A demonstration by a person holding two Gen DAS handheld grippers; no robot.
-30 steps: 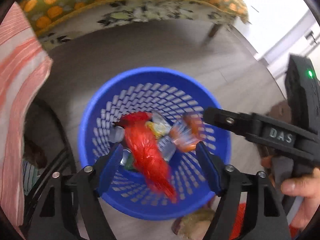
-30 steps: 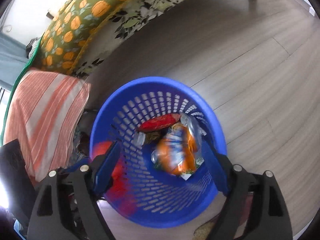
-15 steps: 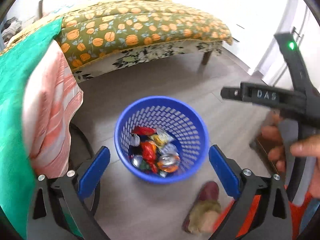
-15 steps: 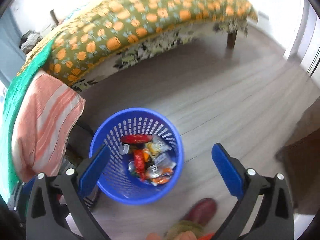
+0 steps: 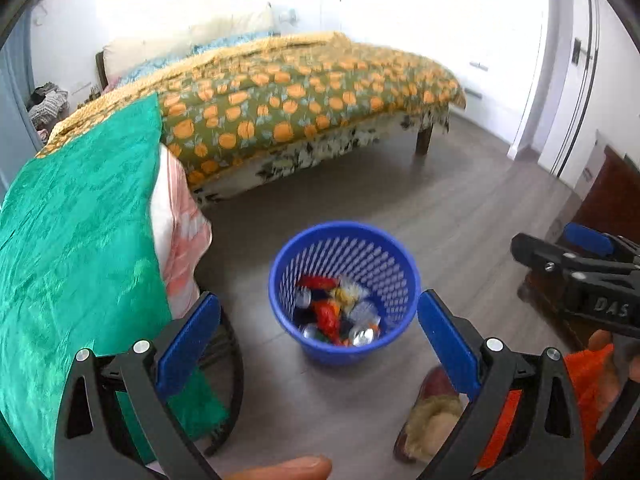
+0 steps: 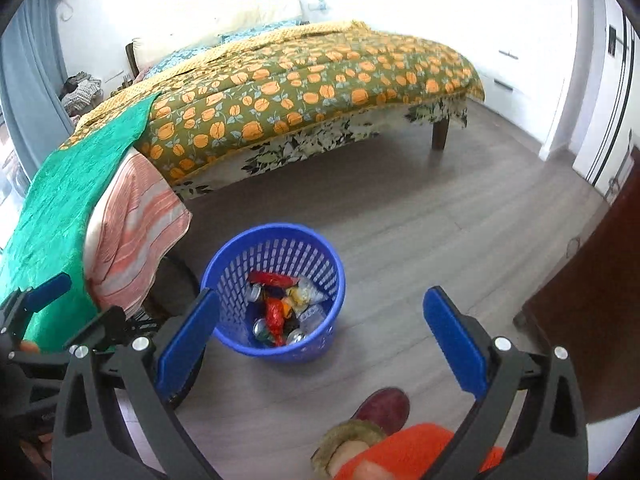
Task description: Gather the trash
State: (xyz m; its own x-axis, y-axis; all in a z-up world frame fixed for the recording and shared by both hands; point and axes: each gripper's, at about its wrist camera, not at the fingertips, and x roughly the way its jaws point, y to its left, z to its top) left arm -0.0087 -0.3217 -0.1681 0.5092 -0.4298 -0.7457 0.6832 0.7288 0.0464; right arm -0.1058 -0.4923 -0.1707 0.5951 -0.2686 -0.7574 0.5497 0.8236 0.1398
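A blue plastic basket [image 5: 280, 280] stands on the wooden floor; it also shows in the right wrist view [image 6: 340, 280]. It holds trash: a red wrapper [image 5: 326, 316], crushed cans [image 5: 362, 336] and other wrappers [image 6: 276, 312]. My left gripper [image 5: 318, 334] is open and empty, held high above the basket. My right gripper [image 6: 320, 326] is open and empty, also high above the floor, and it shows at the right edge of the left wrist view [image 5: 576, 256].
A bed with an orange-patterned cover [image 5: 304, 92] stands behind the basket. A green cloth [image 5: 68, 232] and striped cloth [image 6: 136, 224] hang over a chair at the left. A dark wooden cabinet [image 6: 592, 320] stands at the right. My slippered foot [image 6: 376, 412] is below.
Both grippers have risen well away from the basket, from right over its rim to high above it. The red wrapper and the orange packet now lie in the basket.
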